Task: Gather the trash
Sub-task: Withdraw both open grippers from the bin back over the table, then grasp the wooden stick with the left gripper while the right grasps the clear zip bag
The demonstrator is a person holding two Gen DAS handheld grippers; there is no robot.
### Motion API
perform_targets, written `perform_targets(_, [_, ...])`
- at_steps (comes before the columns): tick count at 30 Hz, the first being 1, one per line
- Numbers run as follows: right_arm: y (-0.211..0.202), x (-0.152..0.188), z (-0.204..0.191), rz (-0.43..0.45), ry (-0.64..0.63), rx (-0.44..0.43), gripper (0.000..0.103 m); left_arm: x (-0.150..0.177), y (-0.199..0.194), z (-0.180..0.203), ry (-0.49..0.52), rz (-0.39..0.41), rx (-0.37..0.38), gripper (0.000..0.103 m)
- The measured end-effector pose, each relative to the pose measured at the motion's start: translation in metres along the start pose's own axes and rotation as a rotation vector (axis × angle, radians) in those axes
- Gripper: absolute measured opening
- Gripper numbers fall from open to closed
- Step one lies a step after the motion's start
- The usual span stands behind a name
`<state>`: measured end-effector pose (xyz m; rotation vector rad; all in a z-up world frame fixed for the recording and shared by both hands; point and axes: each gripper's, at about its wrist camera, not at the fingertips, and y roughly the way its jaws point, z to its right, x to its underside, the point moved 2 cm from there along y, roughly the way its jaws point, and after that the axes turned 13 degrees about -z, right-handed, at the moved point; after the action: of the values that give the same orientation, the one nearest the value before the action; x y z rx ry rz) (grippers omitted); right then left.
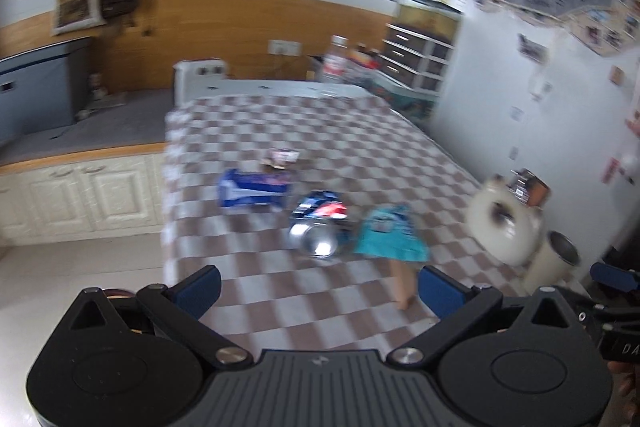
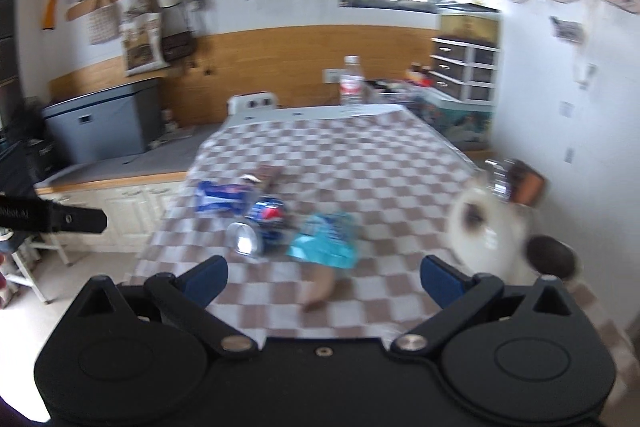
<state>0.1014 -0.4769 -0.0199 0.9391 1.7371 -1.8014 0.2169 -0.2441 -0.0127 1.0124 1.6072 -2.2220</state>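
Observation:
Trash lies in a cluster on the checkered tablecloth (image 1: 280, 131) (image 2: 360, 155). A crushed blue cola can (image 1: 318, 223) (image 2: 260, 223) lies on its side, silver end toward me. Beside it are a teal snack wrapper (image 1: 390, 237) (image 2: 326, 237), a blue-and-white packet (image 1: 254, 189) (image 2: 220, 195), a small brown wrapper (image 1: 282, 159) (image 2: 266, 175) and a brownish scrap (image 1: 404, 285) (image 2: 324, 287). My left gripper (image 1: 320, 293) is open, hovering short of the can. My right gripper (image 2: 324, 283) is open too, above the scrap. Both views are blurred.
A white paper roll (image 1: 502, 223) (image 2: 486, 231) and a cylindrical bin (image 1: 554, 259) (image 2: 550, 253) stand at the table's right edge by the wall. A clear bottle (image 1: 336, 61) (image 2: 352, 81) stands at the far end. White cabinets (image 1: 80, 195) run along the left.

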Motion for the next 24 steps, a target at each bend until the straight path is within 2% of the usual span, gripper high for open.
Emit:
perform_targets(6, [0.011, 0.030, 0.045, -0.048, 0.050, 0.072, 0.103, -0.013, 0.037, 0.042, 0.066, -0.057, 0.097, 0.103])
perform_targets(10, [0.028, 0.052, 0.054, -0.101, 0.017, 0.133, 0.103, -0.021, 0.064, 0.062, 0.095, -0.118, 0.148, 0.103])
perform_targets(12, [0.038, 0.062, 0.054, -0.131, -0.005, 0.173, 0.098, -0.024, 0.077, 0.069, 0.095, -0.152, 0.161, 0.103])
perform_targets(14, [0.048, 0.069, 0.051, -0.156, -0.033, 0.191, 0.085, -0.027, 0.090, 0.072, 0.082, -0.182, 0.169, 0.103])
perform_targets(15, [0.053, 0.071, 0.048, -0.169, -0.048, 0.205, 0.083, -0.029, 0.096, 0.074, 0.075, -0.197, 0.170, 0.103])
perform_targets(17, [0.061, 0.075, 0.041, -0.175, -0.092, 0.245, 0.075, -0.033, 0.109, 0.077, 0.059, -0.227, 0.169, 0.102])
perform_targets(24, [0.083, 0.083, -0.001, -0.162, -0.395, 0.365, 0.066, -0.044, 0.143, 0.086, 0.032, -0.299, 0.185, 0.100])
